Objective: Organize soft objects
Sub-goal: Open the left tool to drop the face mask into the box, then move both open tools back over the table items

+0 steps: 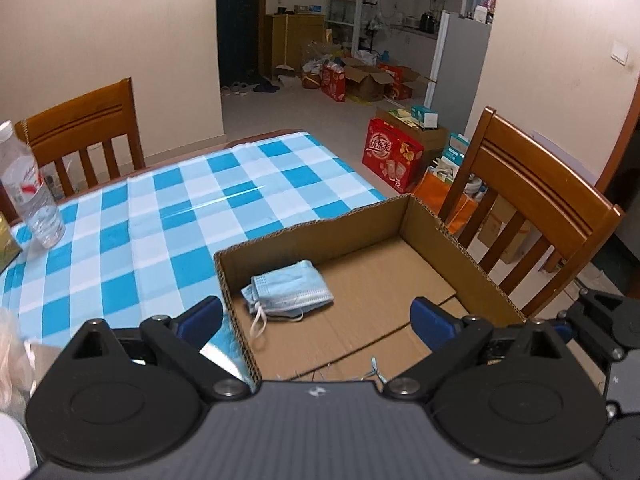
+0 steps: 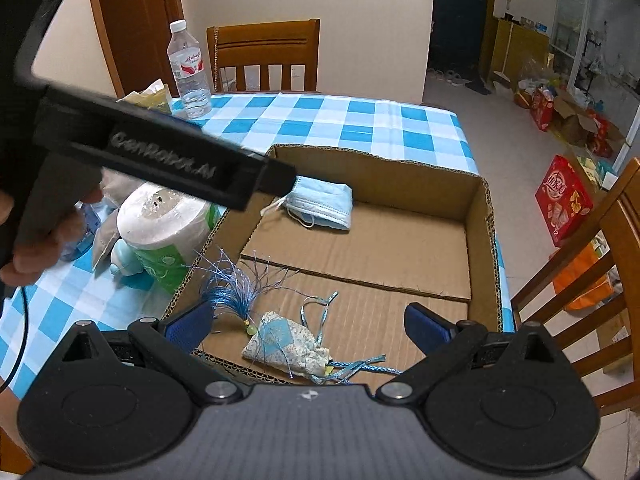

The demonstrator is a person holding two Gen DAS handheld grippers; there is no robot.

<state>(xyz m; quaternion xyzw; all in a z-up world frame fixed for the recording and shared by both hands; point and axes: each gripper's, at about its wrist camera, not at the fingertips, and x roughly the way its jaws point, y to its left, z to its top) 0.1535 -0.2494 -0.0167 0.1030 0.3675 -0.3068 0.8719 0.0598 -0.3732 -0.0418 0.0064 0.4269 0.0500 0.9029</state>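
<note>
A pale blue folded mask (image 1: 288, 288) lies flat in the box (image 1: 312, 236) at mid-frame, long axis running left-right, ear loops trailing lower left, while a patterned sachet (image 2: 286, 346) with blue tassel sits low in the right view, and both the left gripper (image 1: 316, 316) and right gripper (image 2: 310, 324) gape, released and empty.

A blue folded face mask (image 2: 324, 200) lies in the box's (image 2: 478, 216) far corner; a flowery pouch (image 2: 286, 346) with blue tassel lies at its near edge.
</note>
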